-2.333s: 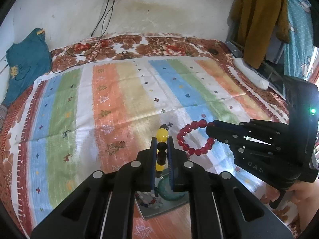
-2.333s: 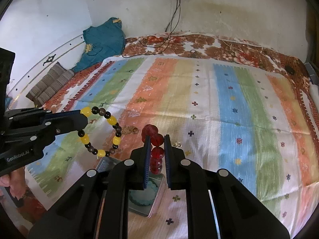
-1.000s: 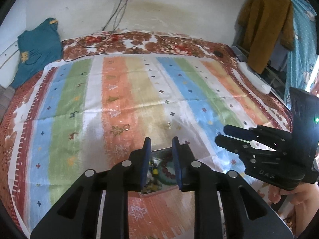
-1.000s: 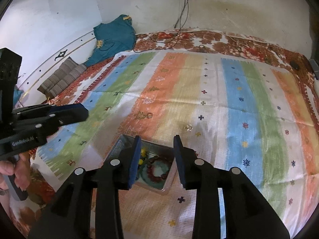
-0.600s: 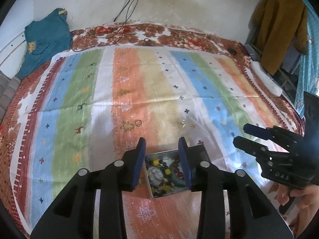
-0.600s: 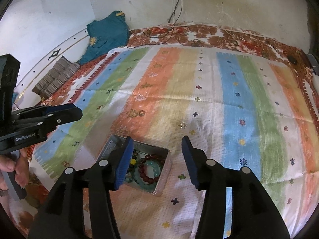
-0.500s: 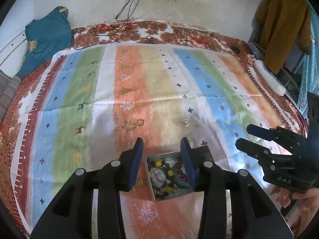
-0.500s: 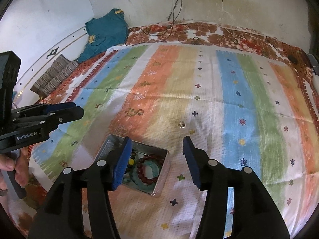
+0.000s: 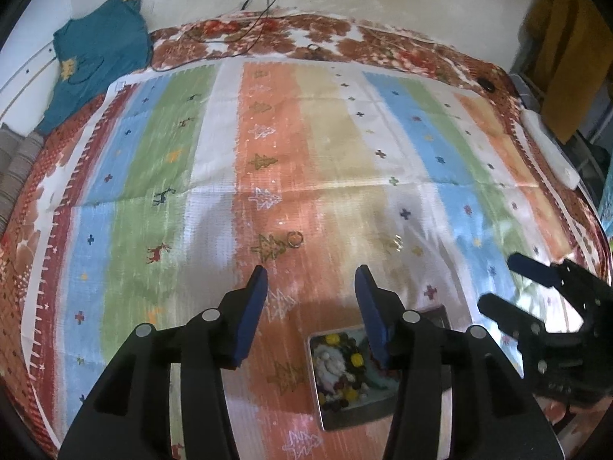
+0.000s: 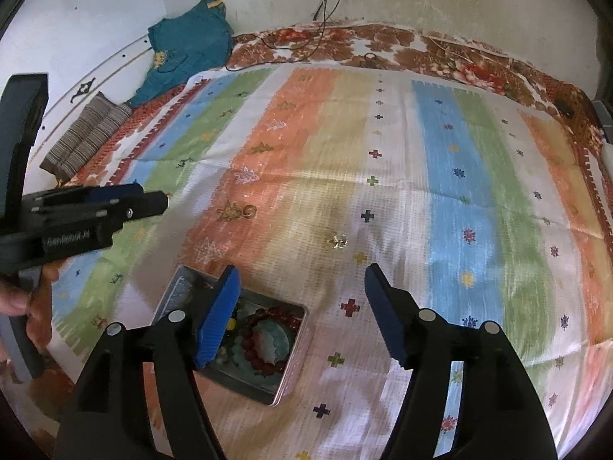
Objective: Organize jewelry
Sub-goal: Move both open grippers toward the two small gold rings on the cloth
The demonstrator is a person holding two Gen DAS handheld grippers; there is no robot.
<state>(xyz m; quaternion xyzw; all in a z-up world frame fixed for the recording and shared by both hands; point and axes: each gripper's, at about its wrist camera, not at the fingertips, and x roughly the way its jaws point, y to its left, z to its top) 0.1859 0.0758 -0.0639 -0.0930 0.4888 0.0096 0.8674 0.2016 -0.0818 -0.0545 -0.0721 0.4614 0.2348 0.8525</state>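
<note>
Left claw [image 9: 310,280]: jaws apart and opening, nothing between them, poised over the orange stripe of the striped bedspread [image 9: 161,161]. Right claw [image 10: 300,281]: jaws apart and opening, empty. Metal tin [image 10: 291,364] lies on the bedspread under the right claw's left finger, holding a red bead bracelet [image 10: 264,329]; in the left view a yellow-and-dark bead bracelet [image 9: 345,368] shows in it too. Two small rings lie loose beyond the tin: gold ring [image 9: 294,238] beside a tree motif, second ring [image 10: 339,240] on the beige stripe, well apart. Nothing obstructs either. Farther out: teal garment [image 10: 187,46], cables [image 9: 264,4] against the wall.
</note>
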